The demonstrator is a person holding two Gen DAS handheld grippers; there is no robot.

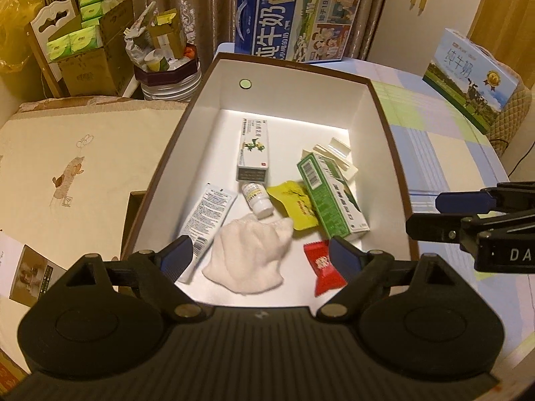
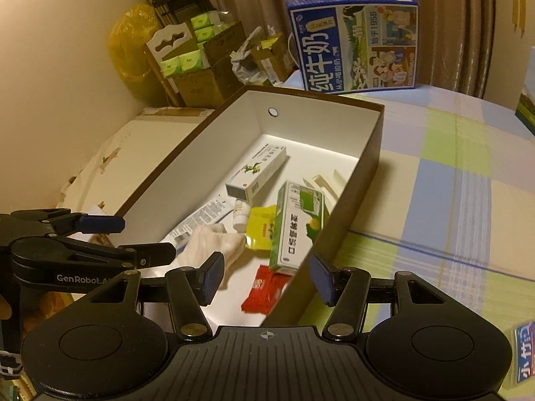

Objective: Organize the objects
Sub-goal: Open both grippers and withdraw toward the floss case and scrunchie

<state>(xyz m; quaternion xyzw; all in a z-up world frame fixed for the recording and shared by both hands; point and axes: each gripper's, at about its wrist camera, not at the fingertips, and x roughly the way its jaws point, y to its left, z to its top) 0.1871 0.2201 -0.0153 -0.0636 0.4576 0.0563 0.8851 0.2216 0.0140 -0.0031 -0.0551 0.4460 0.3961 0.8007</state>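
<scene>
A brown box with white inner walls (image 1: 200, 127) stands on the checked cloth. In it lie a white carton with a green dragon (image 1: 253, 150), a green carton (image 1: 331, 197), a small white bottle (image 1: 257, 200), a yellow sachet (image 1: 296, 205), a white tube (image 1: 209, 220), a crumpled white cloth (image 1: 250, 254), a red candy wrapper (image 1: 322, 267) and white plastic pieces (image 1: 334, 153). My left gripper (image 1: 259, 250) hangs open above the cloth, holding nothing. Over the box's near right wall (image 2: 334, 234) my right gripper (image 2: 266, 267) is open and holds nothing.
A blue milk case (image 1: 294, 20) stands behind the box, and a second milk case (image 1: 468, 77) at the far right. A cream cushioned surface (image 1: 83, 167) lies to the left. Cardboard boxes with green tissue packs (image 1: 87, 33) are stacked behind it. A blue packet (image 2: 525, 351) lies on the checked cloth (image 2: 451, 200).
</scene>
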